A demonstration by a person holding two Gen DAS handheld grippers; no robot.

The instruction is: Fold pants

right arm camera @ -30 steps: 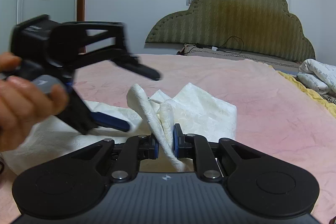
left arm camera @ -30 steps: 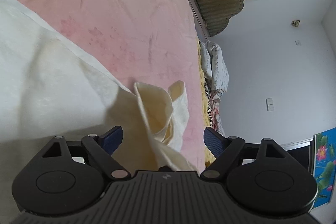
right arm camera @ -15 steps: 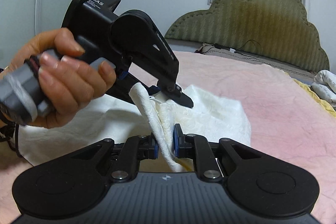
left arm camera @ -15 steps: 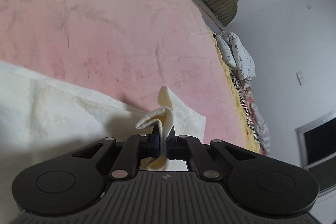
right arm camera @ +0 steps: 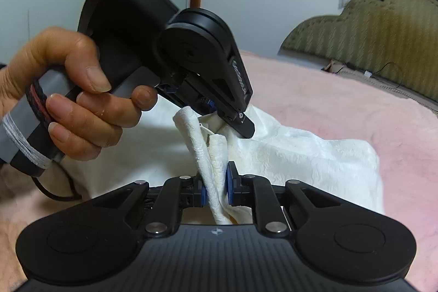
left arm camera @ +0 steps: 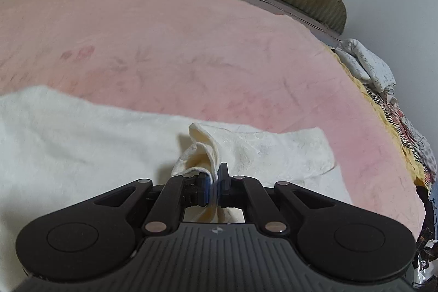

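Lettering "DAS" marks the left claw [right arm camera: 232, 125]; both claws clamp cream pants [right arm camera: 301, 155].

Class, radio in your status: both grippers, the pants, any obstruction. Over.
Left gripper shut on cream textured pants. Right gripper shut on the same bunched edge. Pants on pink bedspread. Nothing in the way.

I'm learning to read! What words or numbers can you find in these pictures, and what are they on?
"DAS": white letters on the black body of the left gripper.
Smaller white lines under it: too blurred to read.
Raised lettering along that gripper's finger arm: too small to read.
Nothing else has words.
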